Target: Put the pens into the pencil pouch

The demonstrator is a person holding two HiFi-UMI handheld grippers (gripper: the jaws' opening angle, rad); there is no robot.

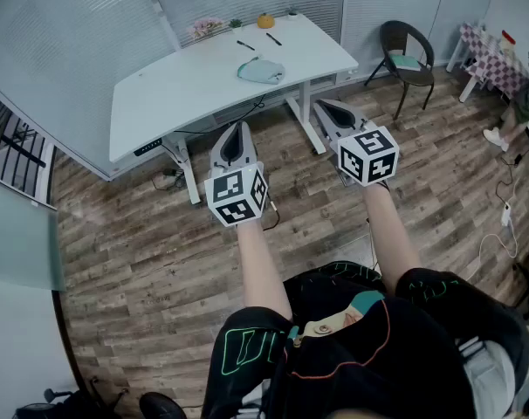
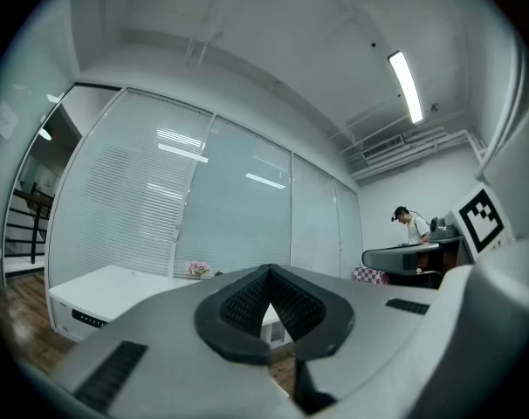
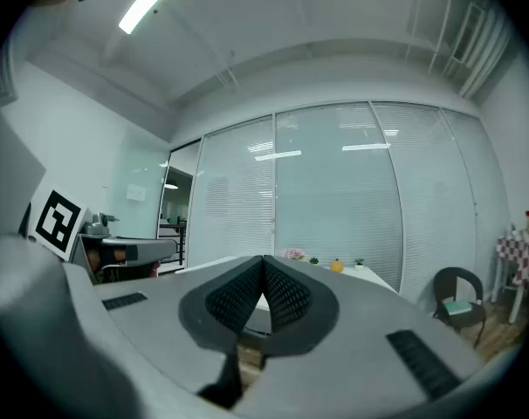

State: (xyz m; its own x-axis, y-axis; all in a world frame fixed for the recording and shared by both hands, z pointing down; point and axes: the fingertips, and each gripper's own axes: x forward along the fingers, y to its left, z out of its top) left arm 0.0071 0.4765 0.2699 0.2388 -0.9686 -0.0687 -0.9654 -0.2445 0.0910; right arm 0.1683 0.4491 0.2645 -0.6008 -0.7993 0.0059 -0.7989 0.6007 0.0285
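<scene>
A teal pencil pouch (image 1: 261,71) lies on the white desk (image 1: 168,85) across the room, with two dark pens (image 1: 245,45) (image 1: 273,38) lying beyond it. Both grippers are held level in front of me, short of the desk and over the wooden floor. My left gripper (image 1: 236,131) is shut with nothing in it, and my right gripper (image 1: 325,106) is likewise shut and empty. In the left gripper view the closed jaws (image 2: 266,271) point at the desk (image 2: 107,291). In the right gripper view the closed jaws (image 3: 264,261) do the same.
An orange object (image 1: 265,21) and pink flowers (image 1: 207,27) stand at the desk's far edge. A dark chair (image 1: 408,58) and a checkered table (image 1: 496,61) are at the right. A person (image 2: 413,225) stands at another desk. Glass walls with blinds are behind.
</scene>
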